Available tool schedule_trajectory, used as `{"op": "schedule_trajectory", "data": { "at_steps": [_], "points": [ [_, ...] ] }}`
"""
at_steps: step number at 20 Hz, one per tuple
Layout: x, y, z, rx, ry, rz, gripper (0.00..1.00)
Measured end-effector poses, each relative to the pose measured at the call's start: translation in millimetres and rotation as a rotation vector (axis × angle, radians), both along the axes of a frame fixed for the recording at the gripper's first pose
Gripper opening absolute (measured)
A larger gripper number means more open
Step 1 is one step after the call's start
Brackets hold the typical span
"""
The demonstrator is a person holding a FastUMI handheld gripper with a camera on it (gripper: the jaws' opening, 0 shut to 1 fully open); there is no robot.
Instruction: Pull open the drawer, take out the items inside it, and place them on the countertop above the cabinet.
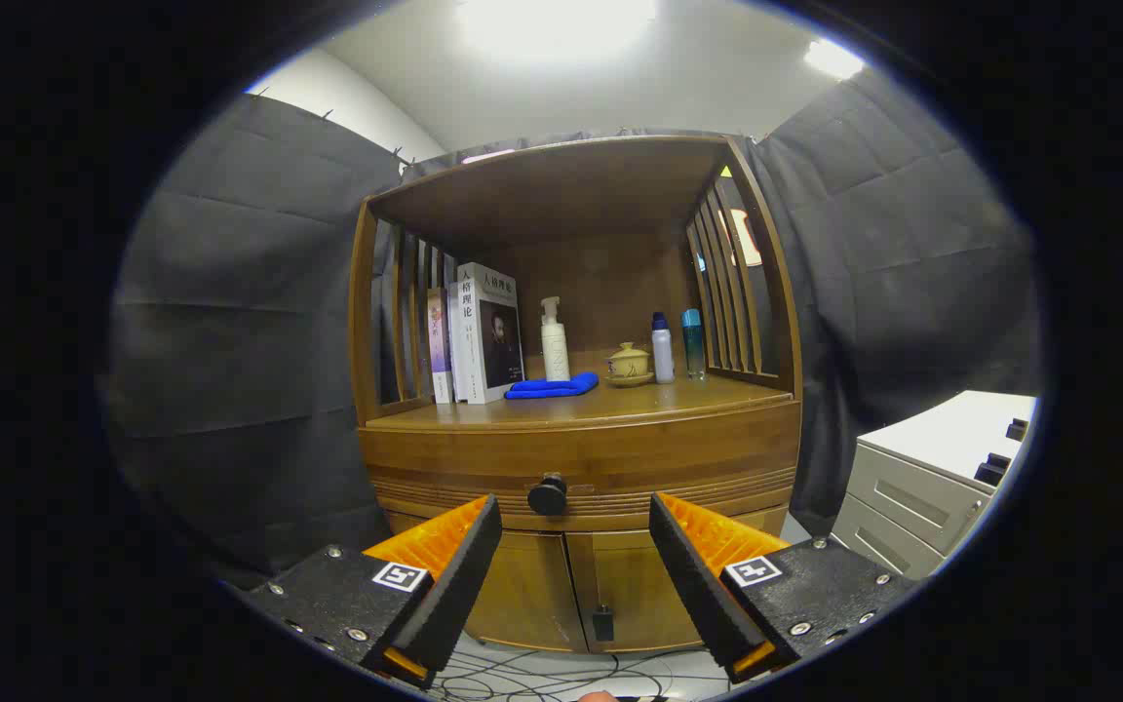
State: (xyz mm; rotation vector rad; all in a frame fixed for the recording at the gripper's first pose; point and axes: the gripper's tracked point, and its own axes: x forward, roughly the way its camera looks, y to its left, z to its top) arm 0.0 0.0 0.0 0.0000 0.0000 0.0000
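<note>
A wooden cabinet stands ahead of me. Its drawer [581,458] is shut, with a round dark knob [548,494] on its front. The countertop [610,402] above the drawer is a shelf bay with slatted sides. My gripper [576,526] is open, its fingers spread wide and empty. The knob lies beyond the fingertips, a little toward the left finger [454,575], with a clear gap between them. What the drawer holds is hidden.
On the countertop stand several books [479,331], a white pump bottle [554,341], a folded blue cloth [552,387], a small lidded ceramic cup [628,364] and two small bottles [676,346]. Below the drawer are two cabinet doors [581,595]. A white drawer unit [932,468] stands at right; cables [542,678] lie on the floor.
</note>
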Motion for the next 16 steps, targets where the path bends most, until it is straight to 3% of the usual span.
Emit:
{"op": "schedule_trajectory", "data": {
  "at_steps": [16],
  "points": [
    [4, -14, -19, -0.003, 0.000, 0.012, 0.95]
  ]
}}
